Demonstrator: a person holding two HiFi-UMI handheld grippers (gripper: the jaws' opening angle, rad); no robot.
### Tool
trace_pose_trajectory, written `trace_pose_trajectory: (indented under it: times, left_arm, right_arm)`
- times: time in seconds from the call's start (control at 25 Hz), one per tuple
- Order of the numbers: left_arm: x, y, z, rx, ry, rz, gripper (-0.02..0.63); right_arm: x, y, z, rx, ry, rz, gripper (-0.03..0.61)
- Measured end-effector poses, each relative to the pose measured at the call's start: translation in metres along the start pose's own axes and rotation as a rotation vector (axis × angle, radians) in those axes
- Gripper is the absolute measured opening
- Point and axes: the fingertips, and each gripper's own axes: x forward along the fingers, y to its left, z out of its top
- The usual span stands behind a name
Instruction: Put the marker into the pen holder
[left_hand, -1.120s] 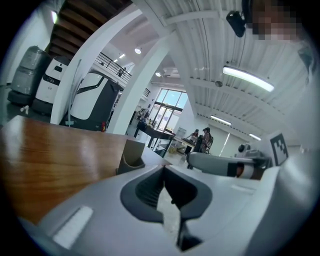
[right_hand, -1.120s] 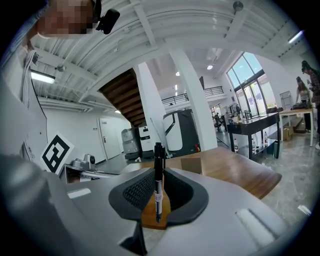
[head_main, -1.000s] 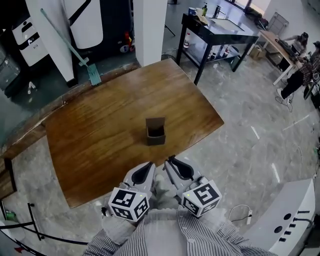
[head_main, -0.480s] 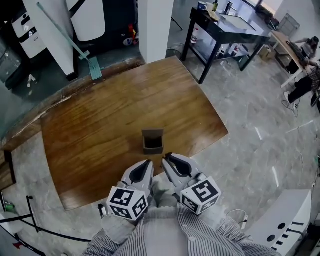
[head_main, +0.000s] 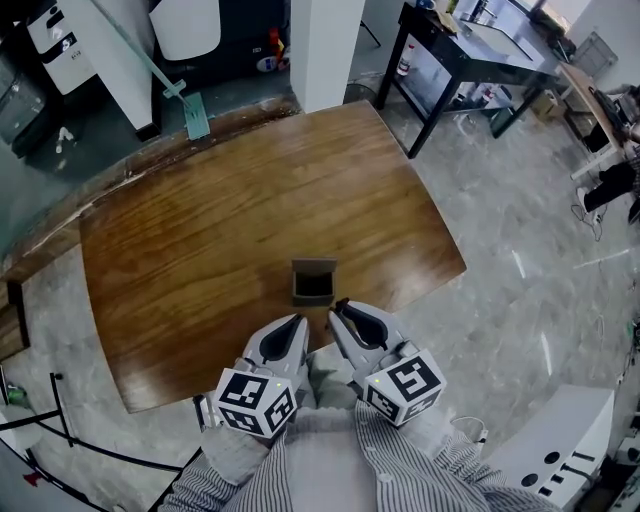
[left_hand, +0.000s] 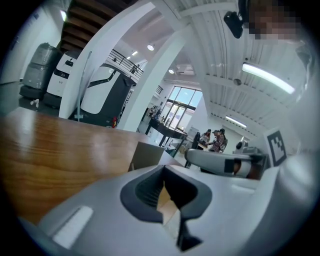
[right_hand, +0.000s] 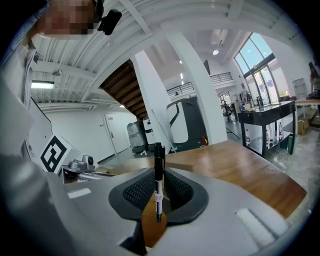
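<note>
A brown square pen holder (head_main: 313, 282) stands open-topped near the front edge of the wooden table (head_main: 200, 250). My right gripper (head_main: 341, 309) sits just in front of it and slightly to its right, shut on a black marker (right_hand: 158, 180) that stands upright between the pads, cap up. In the head view the marker is too small to make out. Beside it, my left gripper (head_main: 295, 325) is shut with nothing between its pads. The left gripper view shows the holder (left_hand: 147, 156) just beyond that gripper's (left_hand: 163, 170) tips.
A white pillar (head_main: 325, 50) rises behind the table's far edge. A black desk (head_main: 480, 50) stands at the back right and a long-handled squeegee (head_main: 190, 110) leans at the back left. A white machine (head_main: 560, 450) sits on the floor at the lower right.
In the head view the table and holder have slid down toward the grippers, so the holder lies closer to the jaw tips. Both grippers keep their pose and the marker stays held.
</note>
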Motion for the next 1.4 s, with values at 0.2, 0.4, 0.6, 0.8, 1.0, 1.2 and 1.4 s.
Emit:
trace_pose_trajectory:
  times: [0.2, 0.4, 0.6, 0.8, 1.0, 1.2, 1.4]
  left_arm:
    - [0.004, 0.011, 0.008, -0.001, 0.005, 0.0, 0.008]
    - [0.014, 0.024, 0.014, -0.006, 0.002, -0.006, 0.008]
    - [0.021, 0.034, 0.017, -0.019, 0.001, -0.008, 0.008]
    - [0.031, 0.041, 0.02, -0.026, 0.001, -0.011, 0.008]
    - [0.038, 0.048, 0.012, -0.04, 0.029, -0.01, 0.008]
    - [0.041, 0.053, 0.001, -0.055, 0.05, 0.003, 0.008]
    - [0.044, 0.056, -0.01, -0.073, 0.062, 0.016, 0.008]
  right_arm:
    - [0.015, 0.0, 0.008, -0.017, 0.013, 0.004, 0.053]
    - [0.032, -0.004, 0.015, -0.053, 0.013, -0.004, 0.054]
    - [0.045, -0.014, 0.021, -0.072, 0.012, -0.028, 0.054]
    - [0.057, -0.019, 0.026, -0.081, 0.009, -0.029, 0.054]
    - [0.064, -0.021, 0.012, -0.164, 0.023, -0.04, 0.054]
    - [0.068, -0.021, -0.007, -0.228, 0.059, -0.038, 0.054]
    - [0.073, -0.021, -0.021, -0.277, 0.077, -0.022, 0.054]
